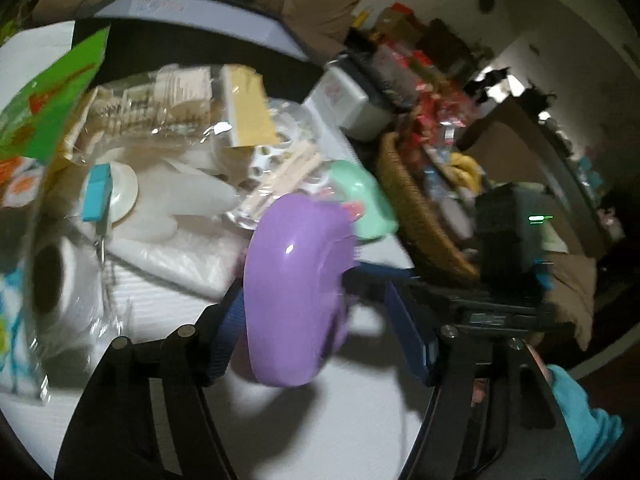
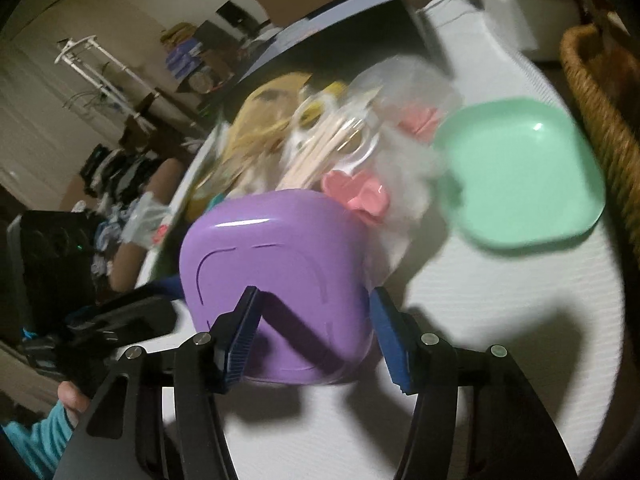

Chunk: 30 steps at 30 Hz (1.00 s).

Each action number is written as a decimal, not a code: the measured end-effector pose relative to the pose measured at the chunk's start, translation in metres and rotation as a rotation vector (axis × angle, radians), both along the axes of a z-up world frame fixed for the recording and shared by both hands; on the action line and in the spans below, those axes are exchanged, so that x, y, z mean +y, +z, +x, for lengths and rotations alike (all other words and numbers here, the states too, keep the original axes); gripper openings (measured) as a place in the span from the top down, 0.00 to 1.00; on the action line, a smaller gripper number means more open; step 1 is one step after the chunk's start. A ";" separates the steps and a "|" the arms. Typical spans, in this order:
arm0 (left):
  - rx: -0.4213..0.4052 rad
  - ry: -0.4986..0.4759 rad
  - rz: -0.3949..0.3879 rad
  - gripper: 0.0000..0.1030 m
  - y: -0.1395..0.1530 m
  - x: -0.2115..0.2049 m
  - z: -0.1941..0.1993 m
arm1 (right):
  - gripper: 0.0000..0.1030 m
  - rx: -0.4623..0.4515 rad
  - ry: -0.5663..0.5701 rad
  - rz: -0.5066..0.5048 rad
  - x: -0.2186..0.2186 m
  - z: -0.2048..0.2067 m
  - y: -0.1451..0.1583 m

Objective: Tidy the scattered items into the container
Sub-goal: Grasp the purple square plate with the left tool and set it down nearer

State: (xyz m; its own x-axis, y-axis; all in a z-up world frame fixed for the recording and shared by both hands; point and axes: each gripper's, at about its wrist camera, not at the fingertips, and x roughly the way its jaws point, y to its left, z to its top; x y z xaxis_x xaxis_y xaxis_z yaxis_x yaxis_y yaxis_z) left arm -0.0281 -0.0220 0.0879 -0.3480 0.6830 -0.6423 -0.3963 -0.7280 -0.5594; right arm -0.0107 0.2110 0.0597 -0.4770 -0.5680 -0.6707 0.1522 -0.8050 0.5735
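A purple plastic dish (image 1: pixel 296 292) stands tilted on its edge above the white table, its underside toward the right wrist view (image 2: pixel 276 280). My left gripper (image 1: pixel 316 320) has its blue pads on either side of the dish and seems to hold it. My right gripper (image 2: pixel 312 340) is open, its jaws set wide around the dish's lower edge. Its body shows in the left wrist view (image 1: pixel 500 304). A mint green dish (image 2: pixel 520 172) lies behind on the table, also in the left wrist view (image 1: pixel 364 200). Pink pieces (image 2: pixel 356 196) and a bag of wooden sticks (image 2: pixel 332 144) lie beyond.
A wicker basket (image 1: pixel 412 208) full of items stands at the table's right edge, also in the right wrist view (image 2: pixel 600 92). A paper roll (image 1: pixel 60 280), plastic bags (image 1: pixel 172 252), a green packet (image 1: pixel 48 108) and a yellow box (image 1: pixel 248 108) crowd the left and back.
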 end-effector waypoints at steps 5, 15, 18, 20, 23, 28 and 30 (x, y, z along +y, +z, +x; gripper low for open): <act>-0.003 -0.069 -0.003 0.36 0.011 0.005 0.030 | 0.41 0.026 0.020 -0.058 -0.003 0.020 0.013; 0.060 -0.255 -0.026 0.36 0.042 0.076 0.091 | 0.38 0.042 -0.054 -0.268 0.026 0.084 0.023; 0.073 -0.268 -0.054 0.36 0.043 0.084 0.102 | 0.29 0.045 -0.130 -0.166 0.031 0.097 0.029; 0.059 -0.246 -0.055 0.35 0.042 0.075 0.105 | 0.29 0.033 -0.186 -0.092 0.039 0.102 0.029; 0.032 -0.178 -0.057 0.34 0.037 0.051 0.099 | 0.29 0.027 -0.254 -0.021 0.054 0.106 0.030; -0.023 -0.016 -0.113 0.29 0.017 -0.006 0.081 | 0.29 0.039 -0.265 0.002 0.066 0.115 0.029; -0.050 0.020 -0.127 0.29 0.007 -0.018 0.077 | 0.28 0.039 -0.251 0.053 0.061 0.115 0.030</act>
